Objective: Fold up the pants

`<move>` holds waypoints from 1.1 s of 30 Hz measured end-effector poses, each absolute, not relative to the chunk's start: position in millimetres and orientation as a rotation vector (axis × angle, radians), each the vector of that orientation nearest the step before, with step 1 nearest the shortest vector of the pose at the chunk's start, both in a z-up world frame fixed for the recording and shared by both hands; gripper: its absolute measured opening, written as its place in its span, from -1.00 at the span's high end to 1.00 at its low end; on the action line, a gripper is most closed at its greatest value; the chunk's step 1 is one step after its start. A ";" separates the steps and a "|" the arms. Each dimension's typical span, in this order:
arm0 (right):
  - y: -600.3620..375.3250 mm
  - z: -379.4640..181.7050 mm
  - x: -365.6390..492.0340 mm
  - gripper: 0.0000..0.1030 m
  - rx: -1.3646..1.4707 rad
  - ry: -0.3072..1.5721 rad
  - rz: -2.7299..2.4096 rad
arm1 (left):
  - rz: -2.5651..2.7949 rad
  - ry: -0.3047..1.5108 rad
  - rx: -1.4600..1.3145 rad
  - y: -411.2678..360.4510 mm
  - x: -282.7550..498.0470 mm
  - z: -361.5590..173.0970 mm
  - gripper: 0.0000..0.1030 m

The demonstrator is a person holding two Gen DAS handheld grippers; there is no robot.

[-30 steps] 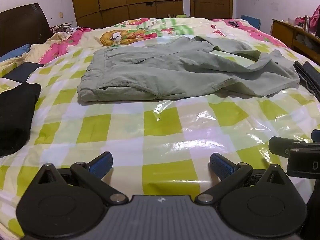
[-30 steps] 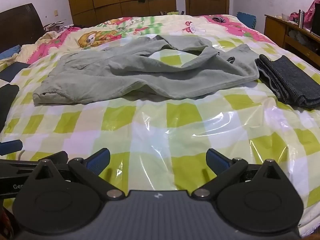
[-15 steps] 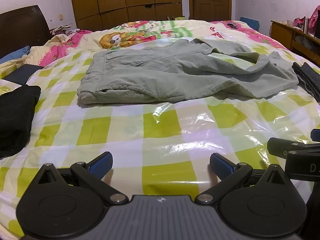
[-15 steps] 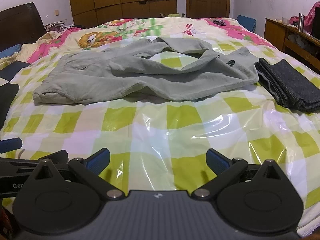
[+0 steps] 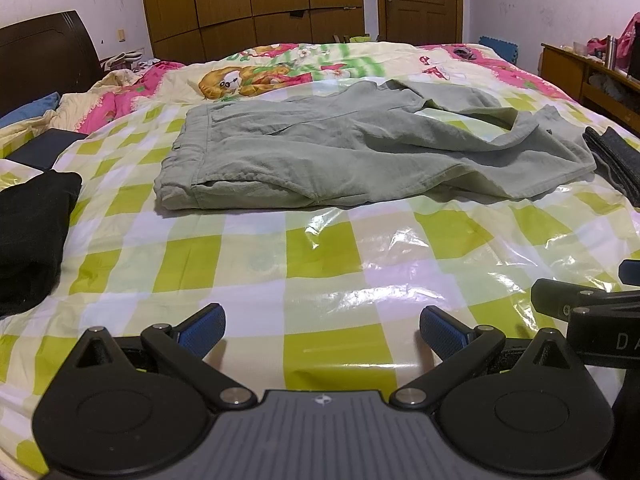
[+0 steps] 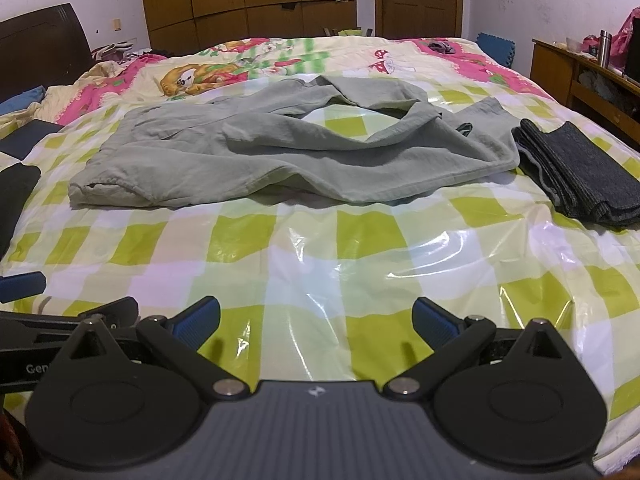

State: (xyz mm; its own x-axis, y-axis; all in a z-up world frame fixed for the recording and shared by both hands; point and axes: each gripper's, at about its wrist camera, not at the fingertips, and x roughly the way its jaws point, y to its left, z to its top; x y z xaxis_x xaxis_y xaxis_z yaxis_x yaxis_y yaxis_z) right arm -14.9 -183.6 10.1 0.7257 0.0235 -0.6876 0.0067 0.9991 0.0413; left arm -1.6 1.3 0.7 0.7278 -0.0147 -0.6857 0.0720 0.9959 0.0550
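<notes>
We hold both tools low over the near edge of the bed, side by side. Our left gripper (image 5: 322, 330) has its blue-padded fingers (image 5: 202, 326) spread wide with nothing between them, and our right gripper (image 6: 316, 318) is spread just as wide and equally empty. Both hang above the glossy green-and-white checked sheet (image 5: 320, 256), well short of the clothing.

The grey-green pants (image 5: 320, 156) lie flat across the middle of the bed, farther from us than the tools. The waistband (image 5: 188, 156) sits at the left, and the legs run rightward. The legs are rumpled, one looping over so that a patch of the checked sheet shows through the gap (image 6: 340, 122).

Just beside the leg ends on the right rests a folded dark grey garment (image 6: 580, 172). On the left edge lies a black garment (image 5: 28, 240). A cartoon-printed quilt (image 5: 280, 68) covers the far half of the bed, with wooden wardrobes (image 5: 248, 0) beyond.
</notes>
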 end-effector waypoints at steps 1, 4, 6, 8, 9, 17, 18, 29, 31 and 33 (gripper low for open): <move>-183.6 10.2 -14.9 -0.97 0.042 0.759 0.009 | -0.048 0.755 0.080 1.5 -1.6 0.6 -1.00; -183.6 9.8 -14.9 -0.97 0.042 0.759 0.009 | -0.048 0.754 0.080 1.5 -1.7 0.6 -1.00; -183.4 9.9 -14.9 -0.97 0.042 0.759 0.009 | -0.048 0.754 0.080 1.6 -1.6 0.6 -1.00; -183.3 9.8 -14.8 -0.97 0.042 0.759 0.010 | -0.048 0.755 0.080 1.7 -1.6 0.6 -1.00; -183.4 9.8 -14.9 -0.97 0.042 0.759 0.010 | -0.048 0.755 0.080 1.8 -1.6 0.6 -1.00; -182.5 9.6 -15.4 -0.98 0.041 0.759 0.009 | -0.045 0.754 0.074 2.9 -1.3 1.6 -1.00; -182.3 9.7 -15.4 -0.98 0.041 0.760 0.010 | -0.045 0.755 0.074 3.1 -1.3 1.7 -1.00; -178.9 9.3 -16.3 -0.98 0.040 0.761 0.014 | -0.042 0.753 0.070 4.3 -0.7 1.1 -1.00; -179.0 9.2 -16.2 -0.98 0.041 0.762 0.014 | -0.042 0.752 0.071 4.2 -0.8 1.0 -1.00; -178.5 9.1 -16.4 -0.98 0.042 0.762 0.014 | -0.042 0.751 0.072 4.6 -0.7 0.9 -1.00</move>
State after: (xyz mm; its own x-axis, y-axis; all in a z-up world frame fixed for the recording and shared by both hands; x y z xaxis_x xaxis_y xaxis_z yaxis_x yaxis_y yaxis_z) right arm -16.4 -178.5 9.1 0.7231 0.0275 -0.6902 0.0028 0.9991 0.0428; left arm -0.7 4.6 0.9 0.7300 -0.0125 -0.6833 0.0638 0.9967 0.0500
